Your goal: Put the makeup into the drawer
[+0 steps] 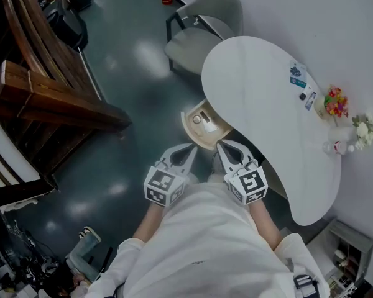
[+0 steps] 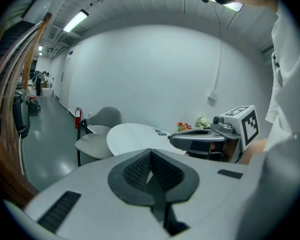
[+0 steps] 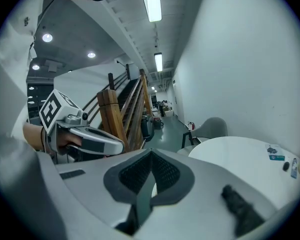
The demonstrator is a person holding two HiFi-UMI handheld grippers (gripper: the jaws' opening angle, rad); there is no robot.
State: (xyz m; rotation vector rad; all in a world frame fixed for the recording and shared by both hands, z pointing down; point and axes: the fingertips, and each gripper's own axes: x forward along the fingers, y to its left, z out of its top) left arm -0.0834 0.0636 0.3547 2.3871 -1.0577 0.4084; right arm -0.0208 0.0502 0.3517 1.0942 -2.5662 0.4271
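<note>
The person is holding the left gripper (image 1: 188, 151) and the right gripper (image 1: 225, 149) side by side just in front of the open drawer (image 1: 188, 131). Both are clenched shut, with nothing between the jaws. The drawer is standing pulled out under the near edge of the white table (image 1: 255, 85), and a small round thing (image 1: 197, 119) is lying in it; what it is I cannot tell. A blue-labelled packet (image 1: 298, 75) and a small tube (image 1: 309, 99) are lying far across the table, near the flowers (image 1: 336, 102). This is fitting both a drawer waiting for makeup and a drawer already receiving some. In either case, I judge that the grippers should be keeping clear of the table edge overhanging the drawer.
</note>
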